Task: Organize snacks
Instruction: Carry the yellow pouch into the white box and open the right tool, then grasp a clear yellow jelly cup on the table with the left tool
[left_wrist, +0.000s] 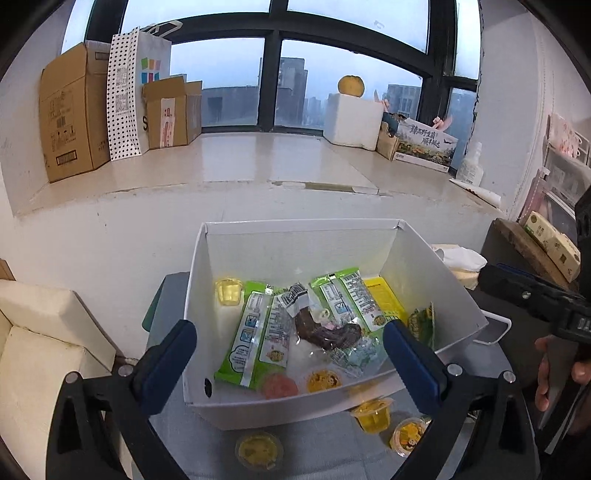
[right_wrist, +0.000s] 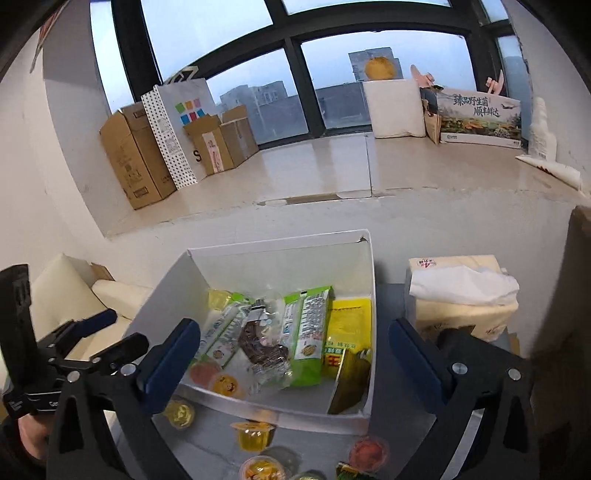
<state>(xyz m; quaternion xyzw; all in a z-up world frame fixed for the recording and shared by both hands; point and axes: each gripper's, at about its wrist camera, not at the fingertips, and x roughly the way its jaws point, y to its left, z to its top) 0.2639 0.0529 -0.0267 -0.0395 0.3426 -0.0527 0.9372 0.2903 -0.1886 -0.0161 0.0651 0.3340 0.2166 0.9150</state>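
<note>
The left gripper (left_wrist: 290, 354) hovers above the near wall of the white box (left_wrist: 295, 240), jaws spread and holding nothing; the right gripper (right_wrist: 295, 354) hangs likewise, released and empty. Inside the box lie green snack packets (left_wrist: 255, 332), a dark sausage pack (left_wrist: 325, 332) and a yellow packet (right_wrist: 347, 325); jelly cups (right_wrist: 255, 435) sit on the table just near of it; a tissue pack (right_wrist: 461, 295) stands right.

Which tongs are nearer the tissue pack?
Right. The right tongs hang open over the white box, with the tissue pack just beyond their right finger. The left tongs sit further left, and the pack lies past the box's far right corner.
</note>
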